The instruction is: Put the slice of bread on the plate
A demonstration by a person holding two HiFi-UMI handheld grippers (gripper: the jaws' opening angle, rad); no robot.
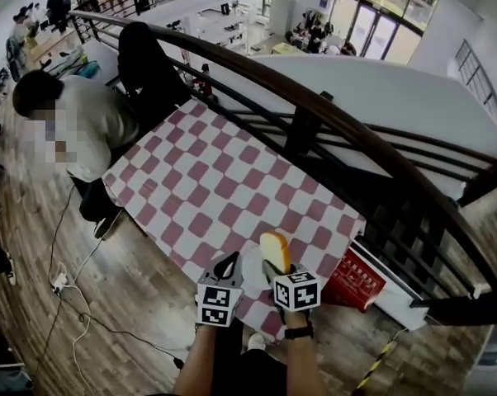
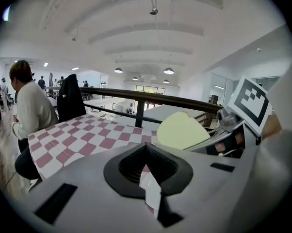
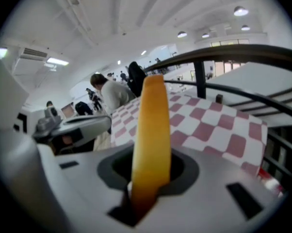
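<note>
The slice of bread (image 1: 275,250), pale with an orange-brown crust, stands on edge in my right gripper (image 1: 273,264), which is shut on it over the near edge of the red-and-white checked table (image 1: 224,180). The right gripper view looks along the crust (image 3: 152,140), clamped between the jaws. In the left gripper view the bread's pale face (image 2: 182,130) shows to the right. My left gripper (image 1: 229,262) hangs just left of the bread. A white flat piece (image 2: 151,191), apparently the plate's rim, is pinched in its jaws. The white plate (image 1: 251,269) shows between the two grippers.
A person (image 1: 83,122) sits at the table's far left corner, beside a black coat on a chair (image 1: 149,64). A dark railing (image 1: 314,114) runs along the table's right side. A red box (image 1: 356,280) stands on the floor at the right, cables (image 1: 63,279) at the left.
</note>
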